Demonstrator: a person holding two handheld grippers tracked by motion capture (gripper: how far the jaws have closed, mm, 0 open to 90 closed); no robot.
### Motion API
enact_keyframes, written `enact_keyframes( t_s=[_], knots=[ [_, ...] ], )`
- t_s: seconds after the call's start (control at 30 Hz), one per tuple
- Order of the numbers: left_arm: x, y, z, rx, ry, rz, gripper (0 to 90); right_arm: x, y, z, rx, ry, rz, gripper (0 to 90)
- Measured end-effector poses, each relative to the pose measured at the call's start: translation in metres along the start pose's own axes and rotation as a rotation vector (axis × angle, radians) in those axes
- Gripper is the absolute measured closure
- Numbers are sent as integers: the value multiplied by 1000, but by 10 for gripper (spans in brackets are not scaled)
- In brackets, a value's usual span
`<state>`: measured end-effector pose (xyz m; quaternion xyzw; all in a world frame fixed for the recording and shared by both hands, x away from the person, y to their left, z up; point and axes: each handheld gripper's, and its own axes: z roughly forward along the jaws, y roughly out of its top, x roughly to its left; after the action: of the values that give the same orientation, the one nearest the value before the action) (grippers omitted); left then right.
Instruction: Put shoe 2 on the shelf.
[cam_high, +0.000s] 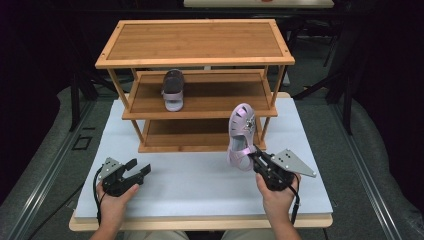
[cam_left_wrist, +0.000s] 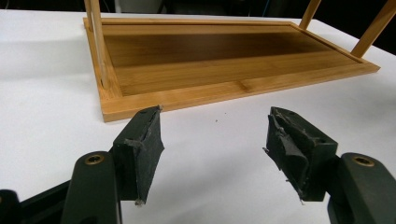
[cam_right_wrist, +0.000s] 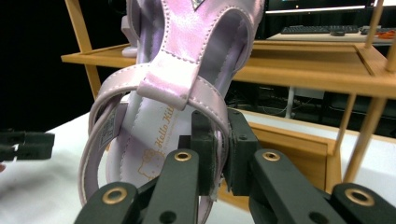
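My right gripper is shut on the heel strap of a pink child's sandal, which hangs lifted off the table with its toe pointing up toward the shelf. In the right gripper view the jaws pinch the sandal's back strap from both sides. A matching sandal stands on the middle tier of the wooden shoe rack. My left gripper rests on the white table at the front left, jaws open and nothing between them; in its own view the left gripper faces the rack's bottom tier.
The rack has three tiers and stands at the back of the white table top. Its bottom tier is bare. Dark floor and metal rails flank the table on both sides.
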<state>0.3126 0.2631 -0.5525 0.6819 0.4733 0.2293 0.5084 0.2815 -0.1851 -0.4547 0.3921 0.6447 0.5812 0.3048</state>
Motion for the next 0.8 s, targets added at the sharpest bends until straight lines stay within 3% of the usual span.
enact_keyframes(
  t_s=[0.5,0.8],
  knots=[
    [2,1,-1,-7,0,-5,358,4,61,63,17,23,-25,836],
    [5,2,-3,-11,4,-11,358,10,72,88,17,22,-17,836]
  ],
)
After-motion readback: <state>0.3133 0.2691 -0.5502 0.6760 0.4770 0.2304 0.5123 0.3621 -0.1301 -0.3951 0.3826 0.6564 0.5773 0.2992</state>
